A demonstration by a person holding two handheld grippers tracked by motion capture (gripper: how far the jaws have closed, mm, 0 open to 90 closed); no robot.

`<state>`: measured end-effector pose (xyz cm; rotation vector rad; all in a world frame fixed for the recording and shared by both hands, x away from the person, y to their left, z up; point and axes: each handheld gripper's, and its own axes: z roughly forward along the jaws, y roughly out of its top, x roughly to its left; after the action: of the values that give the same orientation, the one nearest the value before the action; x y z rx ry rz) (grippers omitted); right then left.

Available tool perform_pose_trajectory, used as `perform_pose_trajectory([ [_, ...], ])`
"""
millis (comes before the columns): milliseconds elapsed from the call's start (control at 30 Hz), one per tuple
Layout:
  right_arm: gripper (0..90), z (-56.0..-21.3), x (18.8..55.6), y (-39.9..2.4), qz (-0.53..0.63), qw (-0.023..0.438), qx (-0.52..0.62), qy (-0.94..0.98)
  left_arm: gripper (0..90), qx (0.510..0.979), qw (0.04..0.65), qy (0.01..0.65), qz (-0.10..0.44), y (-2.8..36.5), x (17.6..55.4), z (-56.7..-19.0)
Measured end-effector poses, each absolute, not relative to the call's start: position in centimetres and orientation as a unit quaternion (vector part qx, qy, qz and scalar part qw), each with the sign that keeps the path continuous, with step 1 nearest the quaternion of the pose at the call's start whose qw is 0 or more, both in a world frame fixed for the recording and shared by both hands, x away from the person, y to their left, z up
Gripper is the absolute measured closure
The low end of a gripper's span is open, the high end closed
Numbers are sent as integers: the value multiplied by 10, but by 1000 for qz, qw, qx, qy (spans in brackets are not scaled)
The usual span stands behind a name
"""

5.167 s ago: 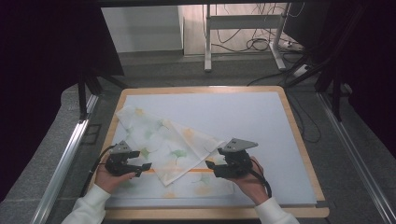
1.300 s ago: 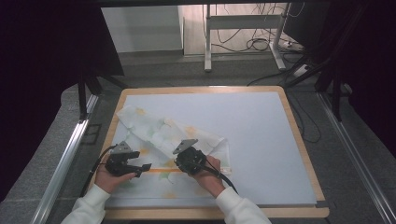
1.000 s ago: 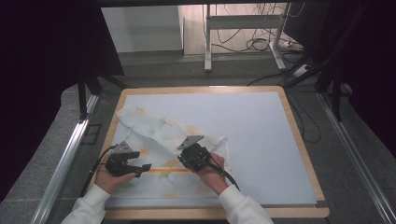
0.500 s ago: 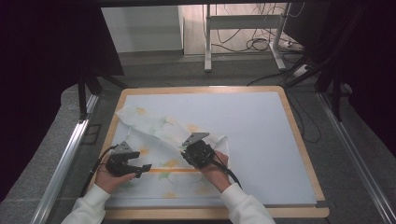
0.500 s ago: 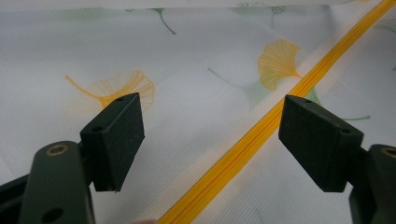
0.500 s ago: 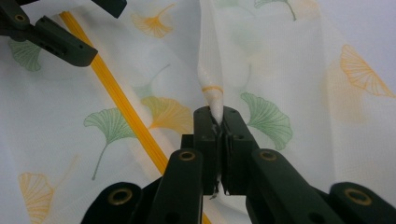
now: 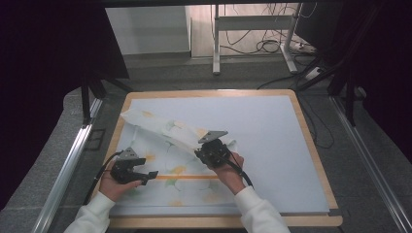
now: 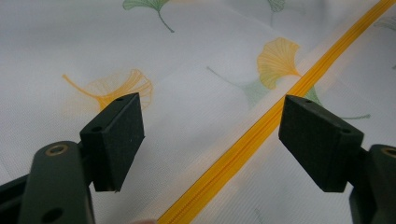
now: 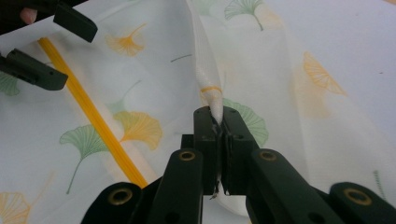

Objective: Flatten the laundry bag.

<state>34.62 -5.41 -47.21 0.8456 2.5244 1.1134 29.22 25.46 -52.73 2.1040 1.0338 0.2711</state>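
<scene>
Spread across the near left part of the surface (image 7: pixel 272 121) lies a thin white cloth (image 7: pixel 165 145) printed with orange and green ginkgo leaves and crossed by a yellow stripe (image 7: pixel 187 176). Part of it lies flat, while one edge is drawn up into a folded ridge that runs from the far left corner toward the middle. The right gripper (image 7: pixel 210 151) pinches the gathered tip of that ridge: in the right gripper view its jaws are clenched on a narrow twist of the cloth (image 9: pixel 208 79), which rises away from them above the flat layer. The left gripper (image 7: pixel 145 175) sits near the cloth's left side, low over the fabric, with its jaws released and spread wide; in the left gripper view the yellow stripe (image 8: pixel 261 130) runs diagonally between them and nothing is caught. Both hands enter from the near edge in white sleeves (image 7: pixel 92 216). A wooden frame (image 7: pixel 311 145) borders the pale surface.
</scene>
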Motion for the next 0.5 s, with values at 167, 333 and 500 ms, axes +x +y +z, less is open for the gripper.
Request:
perform_pose_trajectory([
  [167, 856, -469, 350, -55, 386, 134, 295, 864, 220, 824, 384, 403, 109, 255, 292, -526],
  [333, 856, -469, 355, -57, 385, 139, 299, 862, 220, 824, 384, 403, 110, 254, 291, -526],
  [500, 856, -469, 364, -57, 383, 134, 308, 860, 221, 821, 388, 403, 110, 255, 291, -525],
])
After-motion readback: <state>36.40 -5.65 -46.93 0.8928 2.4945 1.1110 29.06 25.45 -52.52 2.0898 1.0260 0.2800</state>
